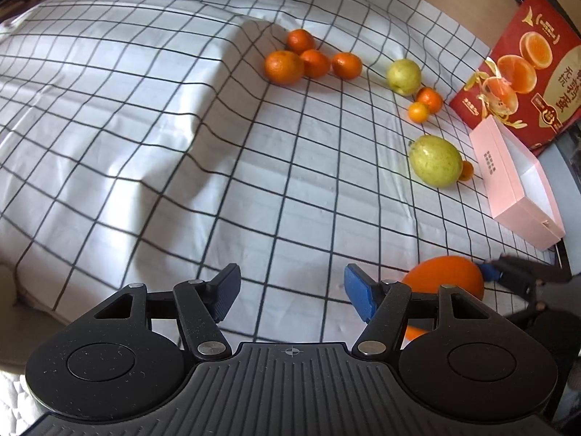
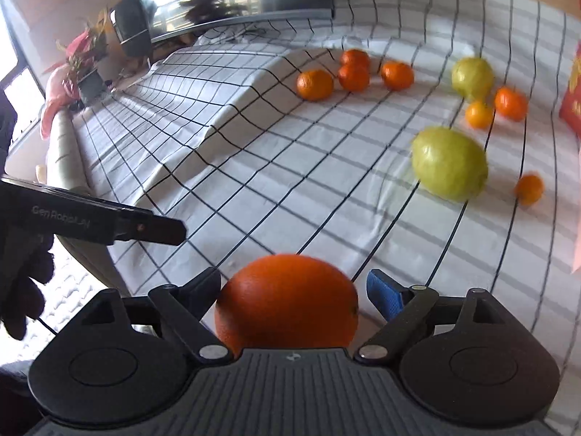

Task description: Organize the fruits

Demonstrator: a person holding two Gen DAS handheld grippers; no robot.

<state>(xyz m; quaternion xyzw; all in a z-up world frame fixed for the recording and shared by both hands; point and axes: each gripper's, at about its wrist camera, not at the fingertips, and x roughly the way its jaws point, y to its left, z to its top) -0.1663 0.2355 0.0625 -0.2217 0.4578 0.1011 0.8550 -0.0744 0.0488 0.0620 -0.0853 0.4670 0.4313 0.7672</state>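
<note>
While the cloth lies creased, large orange (image 2: pixel 287 301) between right hand-held gripper (image 2: pixel 294 290) fingers.

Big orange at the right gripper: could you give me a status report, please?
Left gripper open, empty. Right gripper open, big orange between its jaws, one pad clear of it. Nearest green fruit lies apart on the checked cloth.

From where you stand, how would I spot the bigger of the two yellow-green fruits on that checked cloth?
Start at the red printed box at the far right of the white black-checked cloth, then come to the pale pink rectangular box in front of it. The bigger yellow-green oval fruit lies just left of that box, with a tiny orange fruit tucked against it.
</note>
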